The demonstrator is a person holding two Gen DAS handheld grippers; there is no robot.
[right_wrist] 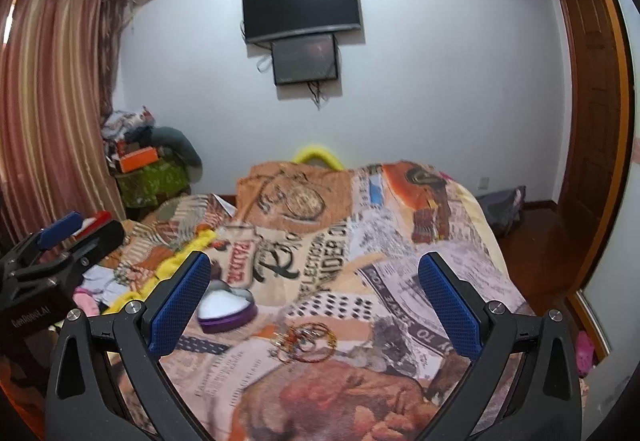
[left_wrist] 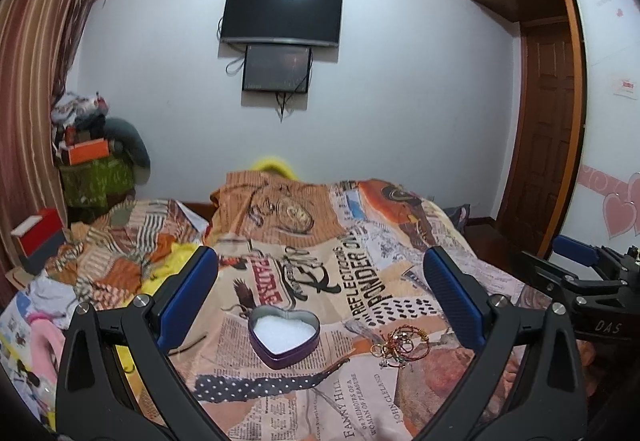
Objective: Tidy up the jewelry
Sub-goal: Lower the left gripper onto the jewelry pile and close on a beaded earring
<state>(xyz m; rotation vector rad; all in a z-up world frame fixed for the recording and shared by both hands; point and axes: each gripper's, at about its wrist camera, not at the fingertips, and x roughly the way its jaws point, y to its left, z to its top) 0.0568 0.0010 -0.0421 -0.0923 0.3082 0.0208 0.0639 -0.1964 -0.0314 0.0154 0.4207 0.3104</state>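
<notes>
A purple heart-shaped tin (left_wrist: pixel 285 337) with white lining lies open on the printed bedspread; it also shows in the right wrist view (right_wrist: pixel 227 307). To its right lies a tangle of thin gold and coloured rings and bangles (left_wrist: pixel 401 346), also in the right wrist view (right_wrist: pixel 306 342). My left gripper (left_wrist: pixel 320 297) is open and empty, held above the tin. My right gripper (right_wrist: pixel 314 301) is open and empty, above the jewelry. Each gripper shows at the edge of the other's view, the right one (left_wrist: pixel 580 273) and the left one (right_wrist: pixel 52 245).
The bed (left_wrist: pixel 400 241) is covered by a newspaper-print bedspread, with rumpled clothes and a yellow blanket (left_wrist: pixel 120 281) at its left. A red box (left_wrist: pixel 38 237) and piled boxes (left_wrist: pixel 92 161) stand by the curtain. A wooden door (left_wrist: pixel 548 121) is at the right.
</notes>
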